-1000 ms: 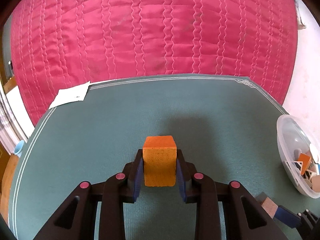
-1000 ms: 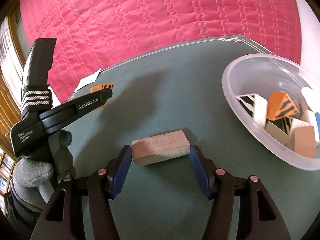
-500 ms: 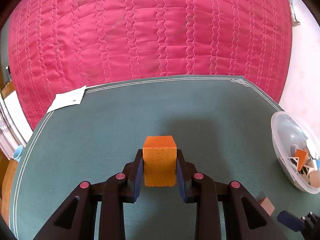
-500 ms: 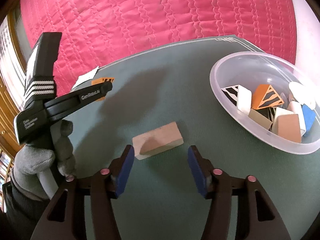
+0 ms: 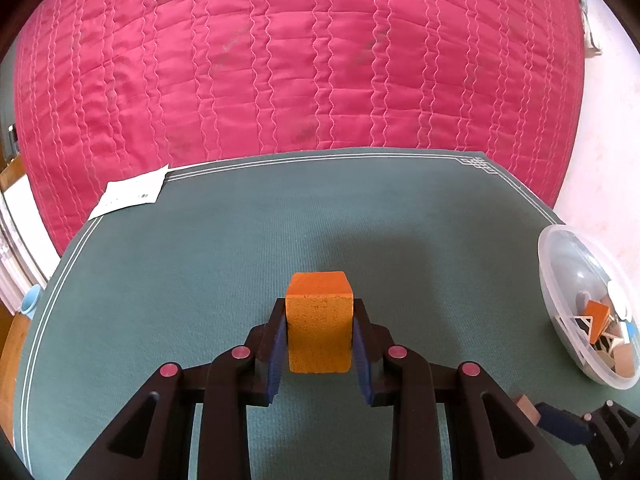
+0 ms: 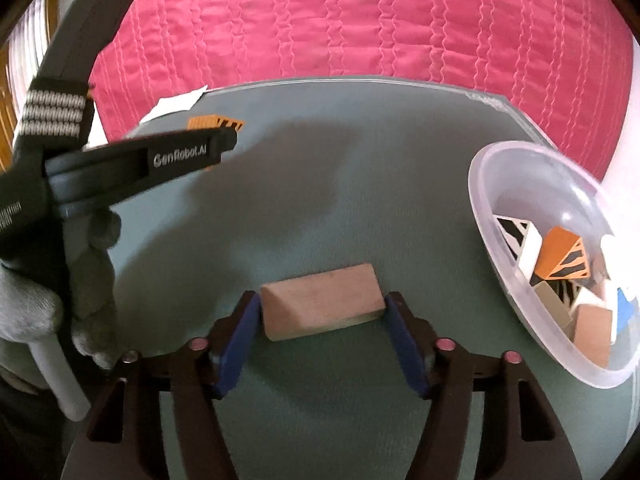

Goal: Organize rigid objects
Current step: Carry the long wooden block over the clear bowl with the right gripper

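An orange block (image 5: 319, 336) sits between the blue pads of my left gripper (image 5: 320, 310), which is shut on it just above the green mat (image 5: 200, 280). The right wrist view shows that gripper from the side, in a grey-gloved hand (image 6: 32, 312), with the orange block (image 6: 216, 122) at its tip. A plain wooden block (image 6: 316, 312) lies flat on the mat between the fingers of my right gripper (image 6: 323, 298). That gripper is open, with its pads close beside the block's two ends. The left wrist view catches the wooden block (image 5: 524, 408) at the bottom right.
A clear plastic bowl (image 6: 480, 184) holding several painted and plain blocks stands at the mat's right edge, also as bowl (image 5: 548, 264). A white paper (image 5: 132, 196) lies at the mat's far left corner. A pink quilt (image 5: 320, 60) surrounds the mat.
Half a second ago the wooden block lay ahead of the right fingers; now it is between them again. The right view has rolled. The left gripper and orange block have stayed still.
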The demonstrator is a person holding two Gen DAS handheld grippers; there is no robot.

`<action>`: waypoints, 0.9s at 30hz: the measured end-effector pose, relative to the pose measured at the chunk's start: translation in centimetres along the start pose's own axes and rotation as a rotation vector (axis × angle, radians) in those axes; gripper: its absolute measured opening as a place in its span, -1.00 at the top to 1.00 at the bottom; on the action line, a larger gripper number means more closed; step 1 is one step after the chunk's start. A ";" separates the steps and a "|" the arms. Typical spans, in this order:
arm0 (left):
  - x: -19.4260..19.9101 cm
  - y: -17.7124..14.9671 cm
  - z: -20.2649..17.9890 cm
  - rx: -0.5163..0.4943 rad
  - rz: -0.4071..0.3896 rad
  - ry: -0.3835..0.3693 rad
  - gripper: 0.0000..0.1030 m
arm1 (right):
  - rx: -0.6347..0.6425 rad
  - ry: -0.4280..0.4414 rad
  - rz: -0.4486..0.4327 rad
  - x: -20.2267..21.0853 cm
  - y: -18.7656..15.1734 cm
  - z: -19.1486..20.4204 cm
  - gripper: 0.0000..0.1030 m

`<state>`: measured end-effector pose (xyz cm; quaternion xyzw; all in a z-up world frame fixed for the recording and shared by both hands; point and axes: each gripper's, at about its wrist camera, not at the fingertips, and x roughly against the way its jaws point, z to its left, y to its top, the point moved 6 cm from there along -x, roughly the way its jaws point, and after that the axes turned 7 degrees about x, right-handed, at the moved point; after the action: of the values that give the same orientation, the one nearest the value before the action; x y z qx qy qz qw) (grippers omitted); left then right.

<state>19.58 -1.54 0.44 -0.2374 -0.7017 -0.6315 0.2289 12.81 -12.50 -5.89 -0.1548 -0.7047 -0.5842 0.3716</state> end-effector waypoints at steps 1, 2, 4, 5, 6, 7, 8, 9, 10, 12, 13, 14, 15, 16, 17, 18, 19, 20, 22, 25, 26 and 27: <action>0.0 0.0 0.0 0.001 0.000 -0.001 0.40 | 0.001 -0.001 -0.001 0.0 -0.1 0.1 -0.22; 0.1 0.0 0.0 0.002 0.000 -0.003 0.40 | -0.002 -0.002 -0.002 0.2 -0.2 0.1 -0.22; 0.2 0.0 0.0 0.006 -0.001 -0.006 0.40 | -0.022 0.002 -0.009 0.5 -0.5 -0.1 -0.21; 0.2 0.0 0.1 0.008 -0.001 -0.008 0.40 | -0.033 0.006 -0.014 0.7 -0.6 -0.2 -0.21; 0.2 0.1 0.1 0.010 -0.001 -0.011 0.40 | -0.049 0.010 -0.021 1.1 -0.8 -0.4 -0.21; 0.3 0.1 0.1 0.012 -0.001 -0.013 0.40 | -0.057 0.011 -0.026 1.4 -0.9 -0.4 -0.21; 0.3 0.1 0.0 0.013 -0.003 -0.013 0.40 | -0.069 0.013 -0.036 1.9 -1.0 -0.6 -0.21; 0.4 0.2 0.0 0.012 -0.005 -0.014 0.40 | -0.083 0.012 -0.046 2.3 -1.1 -0.8 -0.21; 0.5 0.2 0.0 0.012 -0.006 -0.015 0.40 | -0.098 0.008 -0.061 3.0 -1.1 -1.2 -0.21; 0.6 0.2 -0.1 0.010 -0.009 -0.018 0.40 | -0.121 -0.004 -0.087 4.0 -0.9 -1.9 -0.21; 0.7 0.1 -0.2 0.007 -0.010 -0.020 0.40 | -0.137 -0.014 -0.102 4.7 -0.8 -2.4 -0.21; 0.7 0.1 -0.3 0.005 -0.012 -0.022 0.40 | -0.148 -0.023 -0.114 5.2 -0.7 -2.9 -0.21; 0.8 0.1 -0.5 0.001 -0.013 -0.024 0.40 | -0.162 -0.035 -0.128 5.8 -0.7 -3.5 -0.21; 0.9 0.1 -0.6 -0.002 -0.014 -0.027 0.40 | -0.181 -0.053 -0.146 6.5 -0.5 -4.3 -0.21; 0.9 0.1 -0.7 -0.005 -0.015 -0.029 0.40 | -0.195 -0.066 -0.158 7.0 -0.5 -4.9 -0.21; 1.0 0.0 -0.8 -0.009 -0.016 -0.032 0.40 | -0.205 -0.076 -0.166 7.4 -0.5 -5.4 -0.21; 1.1 0.0 -1.0 -0.013 -0.016 -0.034 0.40 | -0.222 -0.091 -0.177 7.9 -0.5 -6.2 -0.21; 1.2 -0.1 -1.1 -0.016 -0.017 -0.036 0.40 | -0.240 -0.103 -0.186 8.4 -0.5 -7.0 -0.21; 1.3 -0.1 -1.4 -0.024 -0.018 -0.041 0.40 | -0.265 -0.124 -0.195 8.9 -0.3 -8.2 -0.21; 1.5 -0.2 -1.9 -0.035 -0.021 -0.049 0.40 | -0.303 -0.151 -0.205 9.5 -0.2 -10.0 -0.21; 1.5 -0.2 -2.1 -0.038 -0.022 -0.052 0.40 | -0.310 -0.156 -0.206 9.5 -0.2 -10.3 -0.22; 1.6 -0.2 -2.3 -0.042 -0.023 -0.055 0.40 | -0.325 -0.164 -0.209 9.7 -0.1 -10.9 -0.21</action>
<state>18.24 -3.74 1.48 -0.2515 -0.6971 -0.6418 0.1972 9.89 -24.86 1.29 -0.1859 -0.6414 -0.7109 0.2204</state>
